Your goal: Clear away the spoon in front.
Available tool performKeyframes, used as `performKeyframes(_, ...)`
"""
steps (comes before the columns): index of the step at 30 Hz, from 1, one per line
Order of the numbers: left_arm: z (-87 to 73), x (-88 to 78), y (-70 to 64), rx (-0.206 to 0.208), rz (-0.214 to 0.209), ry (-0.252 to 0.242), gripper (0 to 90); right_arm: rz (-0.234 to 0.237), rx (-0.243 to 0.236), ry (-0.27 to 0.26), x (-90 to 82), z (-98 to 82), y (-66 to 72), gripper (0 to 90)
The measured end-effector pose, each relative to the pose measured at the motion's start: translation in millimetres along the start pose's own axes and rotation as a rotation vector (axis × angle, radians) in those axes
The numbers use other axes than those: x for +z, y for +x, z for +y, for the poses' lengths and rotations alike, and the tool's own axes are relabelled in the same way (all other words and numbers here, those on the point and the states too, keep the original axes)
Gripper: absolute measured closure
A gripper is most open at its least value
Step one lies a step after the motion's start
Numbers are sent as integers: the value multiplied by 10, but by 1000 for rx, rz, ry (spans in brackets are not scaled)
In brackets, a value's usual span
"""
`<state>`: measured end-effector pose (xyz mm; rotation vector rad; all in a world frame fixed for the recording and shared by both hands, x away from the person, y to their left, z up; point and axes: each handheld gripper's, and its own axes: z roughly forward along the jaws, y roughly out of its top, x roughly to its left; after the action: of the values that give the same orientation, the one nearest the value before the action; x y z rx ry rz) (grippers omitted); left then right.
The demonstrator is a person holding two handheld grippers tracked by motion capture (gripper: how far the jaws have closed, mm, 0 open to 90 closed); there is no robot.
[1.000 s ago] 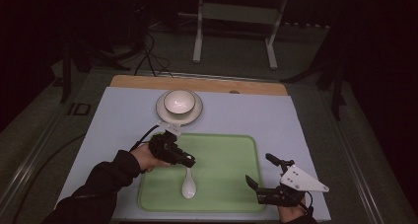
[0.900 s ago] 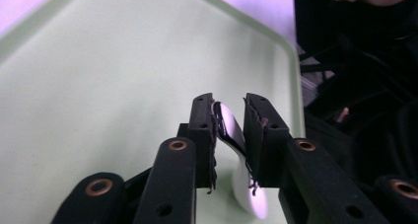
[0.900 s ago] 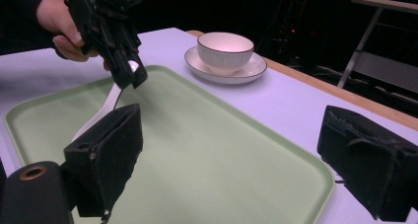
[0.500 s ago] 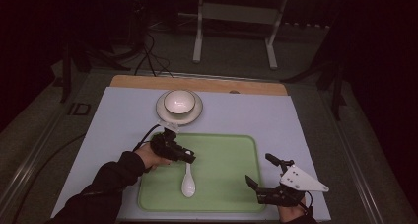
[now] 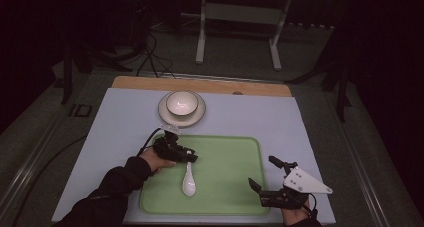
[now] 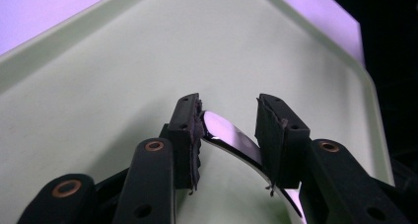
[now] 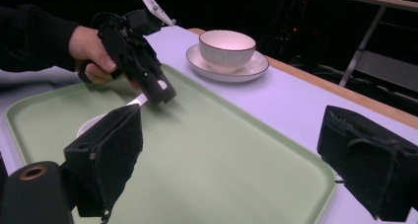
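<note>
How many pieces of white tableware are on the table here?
3: a bowl standing on a saucer beyond the green tray, and a spoon on the tray, its handle between the left gripper fingers.

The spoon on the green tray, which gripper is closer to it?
Left. The left gripper has its fingers around the spoon handle; the right gripper hovers at the tray's near right corner.

overhead forward-down, tong-mounted close-ups, shared tray (image 5: 235, 152)

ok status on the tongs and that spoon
Left tongs straddle the spoon handle, jaws not closed on it. Right tongs open, empty, at the tray near edge. Spoon lies on the tray. Nothing in the way.
</note>
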<state>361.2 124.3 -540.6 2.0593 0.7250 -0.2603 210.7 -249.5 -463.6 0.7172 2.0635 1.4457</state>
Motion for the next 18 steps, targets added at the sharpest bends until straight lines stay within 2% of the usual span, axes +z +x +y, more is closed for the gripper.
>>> performKeyframes(3, -11, 18, 11, -11, 6, 5, 608, 1, -2, 1, 3, 1, 0, 101)
performKeyframes(4, -24, 39, 32, -38, 24, 11, 608, 1, -2, 1, 3, 1, 0, 101)
performKeyframes(7, -46, 58, 59, -56, 42, 9, 593, 0, 1, -1, -5, 1, -11, 101)
performKeyframes(12, -77, 61, 63, -56, 81, -3, 575, 7, 3, 4, 5, -3, -10, 101)
performKeyframes(14, -75, 53, 63, -56, 111, -12, 575, 11, 4, 6, 11, -5, -7, 101)
performKeyframes(18, -75, 42, 79, -67, 133, -25, 575, 12, 3, 5, 12, -2, -5, 101)
